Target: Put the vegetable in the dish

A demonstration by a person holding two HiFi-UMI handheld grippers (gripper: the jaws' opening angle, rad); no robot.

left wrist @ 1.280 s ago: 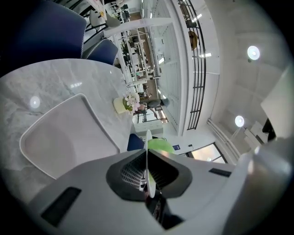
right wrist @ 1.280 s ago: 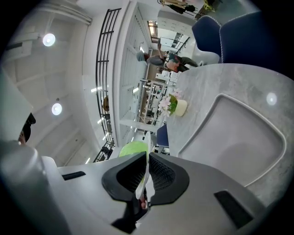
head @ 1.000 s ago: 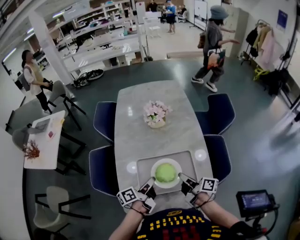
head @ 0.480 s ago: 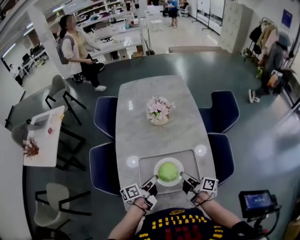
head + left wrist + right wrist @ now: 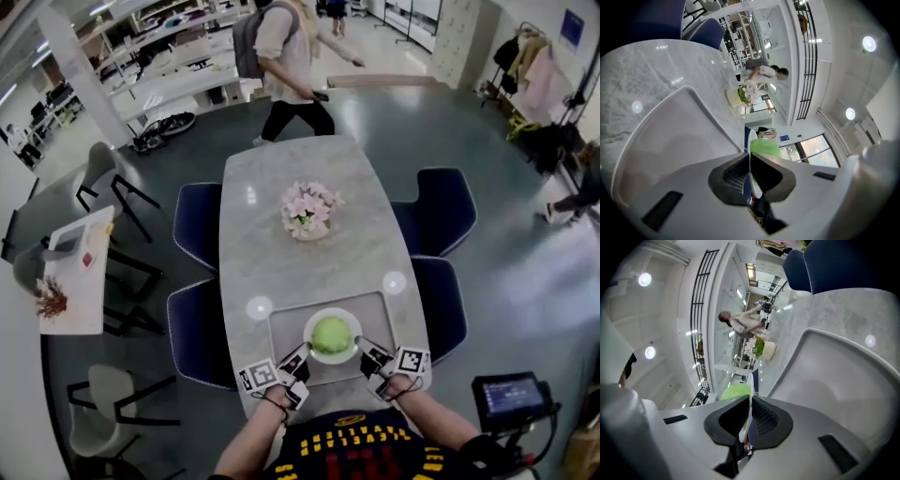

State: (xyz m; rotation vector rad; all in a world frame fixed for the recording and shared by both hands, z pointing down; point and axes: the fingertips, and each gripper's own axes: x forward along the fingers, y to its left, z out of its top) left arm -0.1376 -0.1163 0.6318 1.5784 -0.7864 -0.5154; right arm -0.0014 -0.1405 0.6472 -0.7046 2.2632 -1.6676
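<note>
only a passer-by (image 5: pixel 281 47) has moved since before. green vegetable (image 5: pixel 330 335) lies in the white dish (image 5: pixel 332 312); left gripper (image 5: pixel 303 352) and right gripper (image 5: pixel 360 343) each pinch its rim. we judge only release remains.

Left gripper (image 5: pixel 302 352) and right gripper (image 5: pixel 362 345) matched: pale grey moulded shells. Each carried a white cube with black square markers, the left cube (image 5: pixel 258 377) and the right cube (image 5: pixel 413 360). Jaw pads (image 5: pixel 732 177) were black and wedge-shaped, ribbed on the inner faces. Slot (image 5: pixel 658 211) in the shell was dark and rectangular. Top (image 5: pixel 361 452) was black, printed with rows of yellow dashes and red marks — forearms uncovered.
</note>
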